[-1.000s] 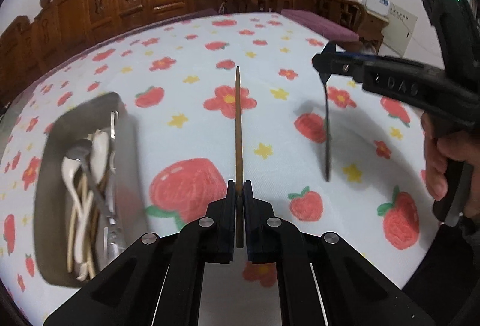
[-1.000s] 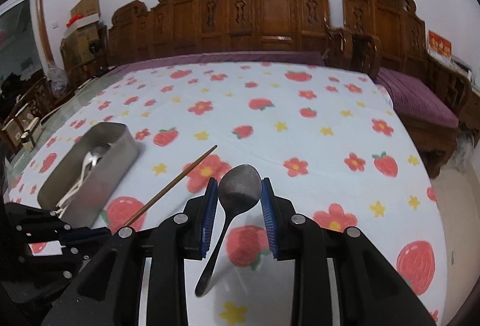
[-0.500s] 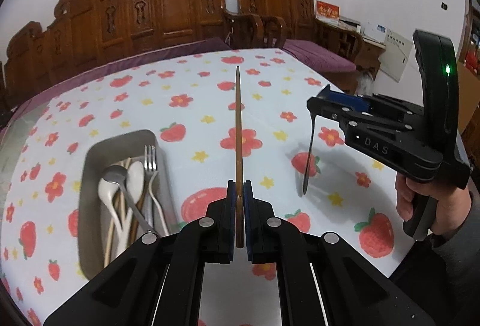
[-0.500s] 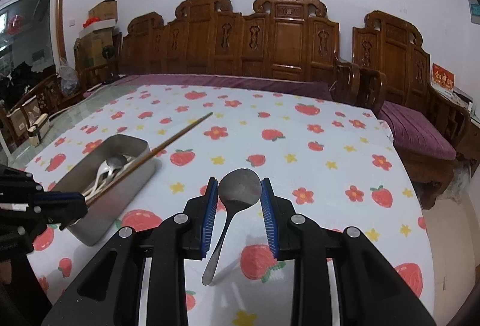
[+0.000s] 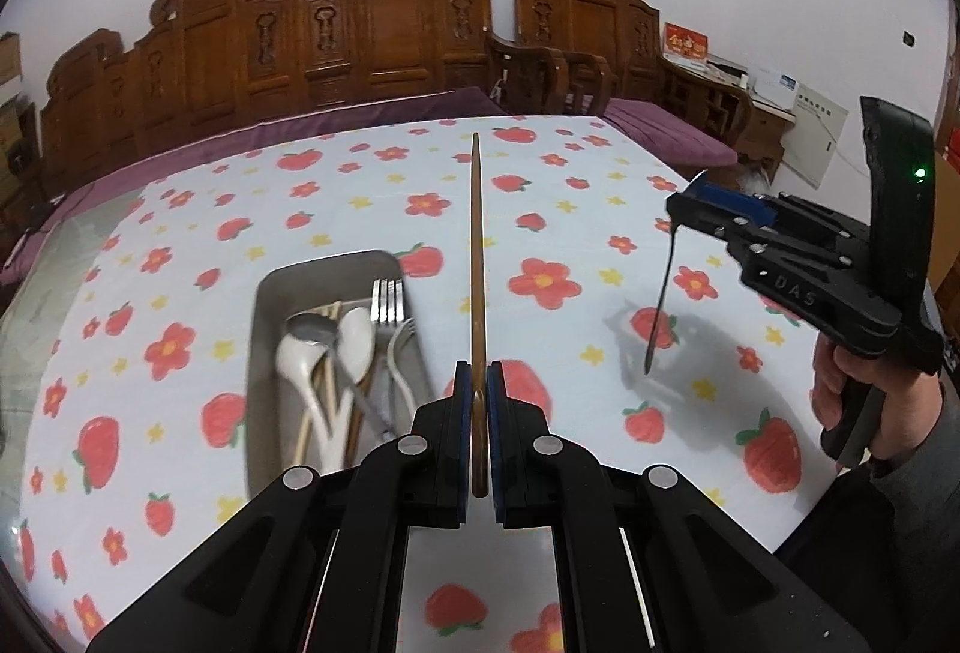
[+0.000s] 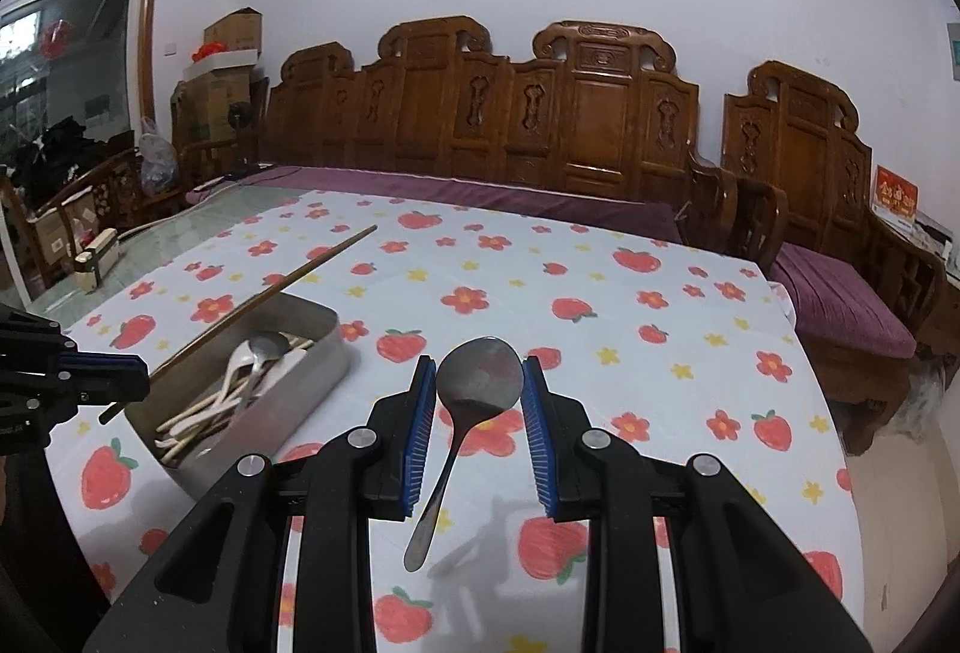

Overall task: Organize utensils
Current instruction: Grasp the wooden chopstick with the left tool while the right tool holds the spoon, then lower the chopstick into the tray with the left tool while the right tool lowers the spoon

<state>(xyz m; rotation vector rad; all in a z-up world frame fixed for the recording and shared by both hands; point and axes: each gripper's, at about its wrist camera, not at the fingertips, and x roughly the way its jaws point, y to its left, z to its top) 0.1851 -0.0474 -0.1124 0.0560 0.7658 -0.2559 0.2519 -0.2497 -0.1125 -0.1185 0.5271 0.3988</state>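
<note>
My left gripper [image 5: 478, 374] is shut on a brown wooden chopstick [image 5: 477, 257] that points straight ahead, held above the table just right of the metal tray [image 5: 264, 305]. The tray holds white spoons, a metal spoon, forks and chopsticks. In the right wrist view the chopstick [image 6: 264, 300] slants over the tray [image 6: 312, 383], with the left gripper [image 6: 129, 377] at the left edge. My right gripper [image 6: 479, 374] is shut on a metal spoon [image 6: 477, 383], pinching the bowl by its sides with the handle hanging down. The left wrist view shows that gripper [image 5: 687, 206] at the right, spoon [image 5: 660, 305] dangling.
The table wears a white cloth with strawberries and flowers [image 5: 543, 284]. Carved wooden chairs with purple cushions [image 6: 540, 125] line its far side and right side. A person's hand [image 5: 840, 383] holds the right gripper's handle. Boxes and clutter [image 6: 72, 233] stand at the far left.
Both grippers have risen with their utensils. In the left wrist view the tray has shifted from the far left toward the centre, beside the chopstick; the held spoon hangs higher over the cloth.
</note>
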